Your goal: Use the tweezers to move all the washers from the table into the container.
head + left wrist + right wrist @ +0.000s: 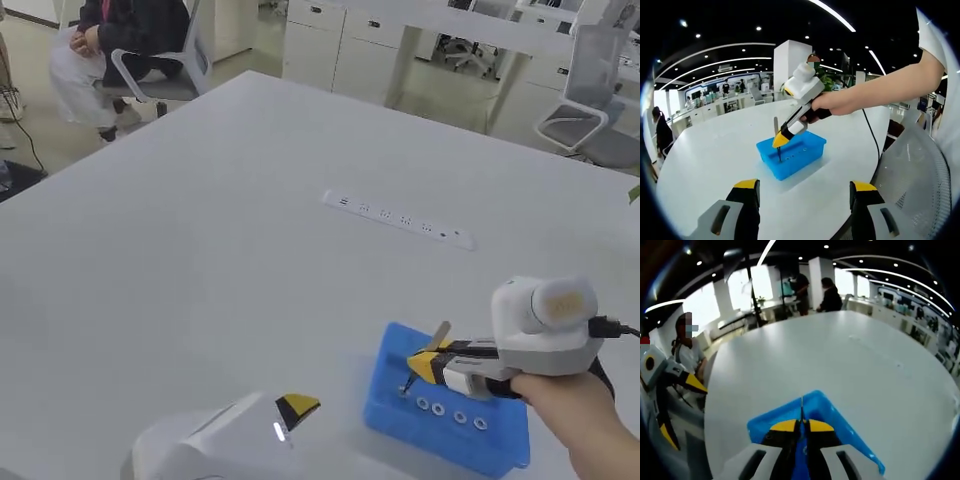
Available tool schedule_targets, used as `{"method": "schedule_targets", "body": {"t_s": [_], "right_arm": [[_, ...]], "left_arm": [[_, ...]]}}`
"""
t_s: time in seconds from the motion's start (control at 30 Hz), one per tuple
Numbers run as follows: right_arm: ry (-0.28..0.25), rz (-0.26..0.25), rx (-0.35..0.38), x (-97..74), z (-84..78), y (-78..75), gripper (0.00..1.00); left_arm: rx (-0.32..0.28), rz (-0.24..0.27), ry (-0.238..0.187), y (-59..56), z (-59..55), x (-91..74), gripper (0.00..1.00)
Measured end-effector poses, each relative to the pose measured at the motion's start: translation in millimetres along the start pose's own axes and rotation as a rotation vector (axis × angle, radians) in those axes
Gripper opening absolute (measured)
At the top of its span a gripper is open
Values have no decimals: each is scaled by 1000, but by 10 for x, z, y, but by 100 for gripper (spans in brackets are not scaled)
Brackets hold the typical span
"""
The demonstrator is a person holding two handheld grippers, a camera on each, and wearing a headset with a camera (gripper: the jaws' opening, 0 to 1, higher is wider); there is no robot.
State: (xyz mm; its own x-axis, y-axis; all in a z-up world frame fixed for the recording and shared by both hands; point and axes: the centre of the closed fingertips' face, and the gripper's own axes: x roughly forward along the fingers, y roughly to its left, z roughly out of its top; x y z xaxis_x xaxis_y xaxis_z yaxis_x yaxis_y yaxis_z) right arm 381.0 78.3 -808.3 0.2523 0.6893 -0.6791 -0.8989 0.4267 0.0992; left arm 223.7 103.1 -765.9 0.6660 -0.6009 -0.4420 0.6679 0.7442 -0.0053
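The blue container (497,446) stands on the white counter (200,260), near the edge where the person works. On its floor I can see four small washers (440,409) lying in a row, close to each other. The right gripper (425,365) is held by a hand (570,415) just above the container. Its jaws are pressed together on the tweezers (441,333), as its own view shows, where the thin metal line (801,409) comes out between the two yellow tips. The tweezers are tilted, with the back end up and the dark tip down inside the container, near the washers; I cannot tell if the tip touches one of them. The left gripper (802,187) is low over the counter, apart from the container on its left side, with its jaws wide apart and nothing between them. Farther on the counter lies a white power strip (398,218). Behind the counter a person sits on a chair (150,75).
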Motion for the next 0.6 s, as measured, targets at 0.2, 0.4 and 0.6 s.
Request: {"method": "schedule_targets", "body": {"t_s": [0.2, 0.4, 0.6], "right_arm": [[2, -3, 2, 16, -23, -30, 3], [-1, -3, -3, 26, -31, -34, 4], [-3, 3, -22, 2, -20, -47, 4]], "left_arm": [[0, -4, 2, -5, -9, 4, 74], [4, -7, 2, -14, -7, 3, 74], [-5, -7, -8, -10, 6, -2, 74]]}}
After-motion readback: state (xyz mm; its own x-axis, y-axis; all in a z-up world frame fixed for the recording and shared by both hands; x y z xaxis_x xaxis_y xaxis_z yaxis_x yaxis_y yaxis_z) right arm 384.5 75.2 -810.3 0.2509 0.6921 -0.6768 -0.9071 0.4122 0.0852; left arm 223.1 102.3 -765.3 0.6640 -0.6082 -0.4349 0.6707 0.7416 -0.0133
